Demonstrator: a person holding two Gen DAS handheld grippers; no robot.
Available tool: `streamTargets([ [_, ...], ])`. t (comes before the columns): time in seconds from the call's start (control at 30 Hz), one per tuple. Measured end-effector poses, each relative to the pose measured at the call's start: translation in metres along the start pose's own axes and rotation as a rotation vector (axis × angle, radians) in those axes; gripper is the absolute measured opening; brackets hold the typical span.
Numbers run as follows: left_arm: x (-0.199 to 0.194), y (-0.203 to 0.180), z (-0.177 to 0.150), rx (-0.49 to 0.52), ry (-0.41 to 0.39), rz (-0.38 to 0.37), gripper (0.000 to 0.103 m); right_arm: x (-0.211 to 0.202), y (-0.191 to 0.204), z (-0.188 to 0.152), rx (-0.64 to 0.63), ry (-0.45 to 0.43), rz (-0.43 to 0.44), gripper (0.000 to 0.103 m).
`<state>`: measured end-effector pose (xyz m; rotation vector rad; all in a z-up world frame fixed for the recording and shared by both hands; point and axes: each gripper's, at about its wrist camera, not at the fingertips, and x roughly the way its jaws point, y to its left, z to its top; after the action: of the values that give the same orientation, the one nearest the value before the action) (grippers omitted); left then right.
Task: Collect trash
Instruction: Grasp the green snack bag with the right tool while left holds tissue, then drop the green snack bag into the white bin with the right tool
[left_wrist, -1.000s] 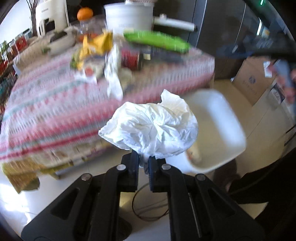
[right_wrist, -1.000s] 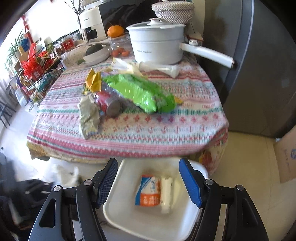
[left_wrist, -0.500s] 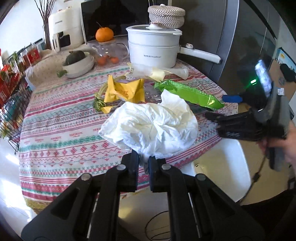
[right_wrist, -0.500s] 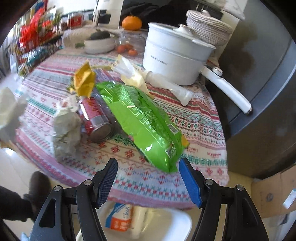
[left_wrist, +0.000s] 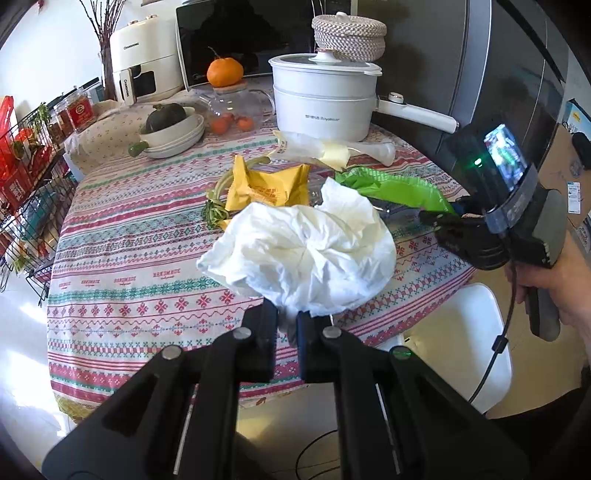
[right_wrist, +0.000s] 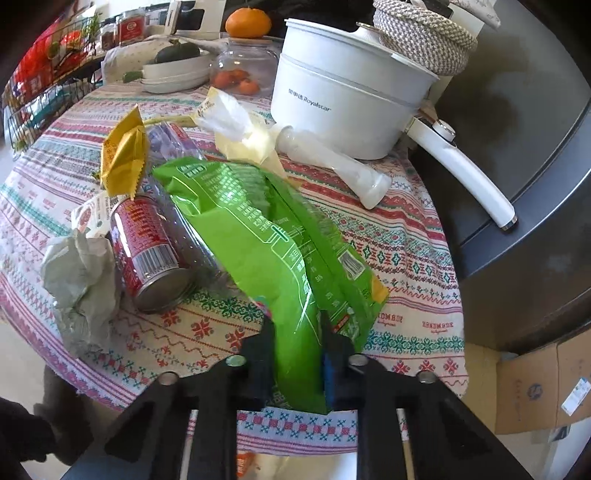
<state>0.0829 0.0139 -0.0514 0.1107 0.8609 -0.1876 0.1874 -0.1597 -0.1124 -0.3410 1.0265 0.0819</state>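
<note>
My left gripper (left_wrist: 287, 325) is shut on a crumpled white tissue (left_wrist: 303, 254) and holds it above the near edge of the table. My right gripper (right_wrist: 297, 332) is shut on the near end of a green snack bag (right_wrist: 258, 236) that lies on the patterned tablecloth (right_wrist: 406, 258); the bag also shows in the left wrist view (left_wrist: 399, 188). Beside the bag lie a red can (right_wrist: 147, 247), a clear plastic bottle (right_wrist: 177, 147), a yellow wrapper (right_wrist: 123, 155) and a crumpled grey paper (right_wrist: 81, 280). The white bin (left_wrist: 465, 339) stands on the floor by the table.
A white cooking pot (right_wrist: 347, 107) with a long handle stands at the back, with a white plastic wrapper (right_wrist: 236, 125) and a white tube (right_wrist: 332, 166) before it. A bowl (left_wrist: 173, 136), glass jar (left_wrist: 236, 110) and orange (left_wrist: 224, 72) are further back. A cardboard box (right_wrist: 543, 387) stands right.
My right gripper moved forward from above the bin and closed on the green bag. My left gripper rose with the tissue from beside the bin to above the table edge.
</note>
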Motion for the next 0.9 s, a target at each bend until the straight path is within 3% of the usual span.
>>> streamTargets([
  [0.1, -0.003, -0.002, -0.002, 0.005, 0.001, -0.007, 0.01, -0.013, -0.005, 0.0, 0.026, -0.021, 0.023, 0.012],
  [0.33, -0.012, -0.01, -0.006, 0.029, -0.016, -0.028, 0.01, -0.059, -0.029, -0.015, 0.13, -0.073, 0.19, 0.01],
  [0.63, -0.016, -0.032, -0.011, 0.074, 0.004, -0.111, 0.01, -0.115, -0.064, -0.064, 0.283, -0.102, 0.338, 0.009],
  [0.9, -0.018, -0.072, -0.025, 0.163, 0.039, -0.212, 0.01, -0.154, -0.077, -0.118, 0.326, -0.105, 0.382, 0.009],
])
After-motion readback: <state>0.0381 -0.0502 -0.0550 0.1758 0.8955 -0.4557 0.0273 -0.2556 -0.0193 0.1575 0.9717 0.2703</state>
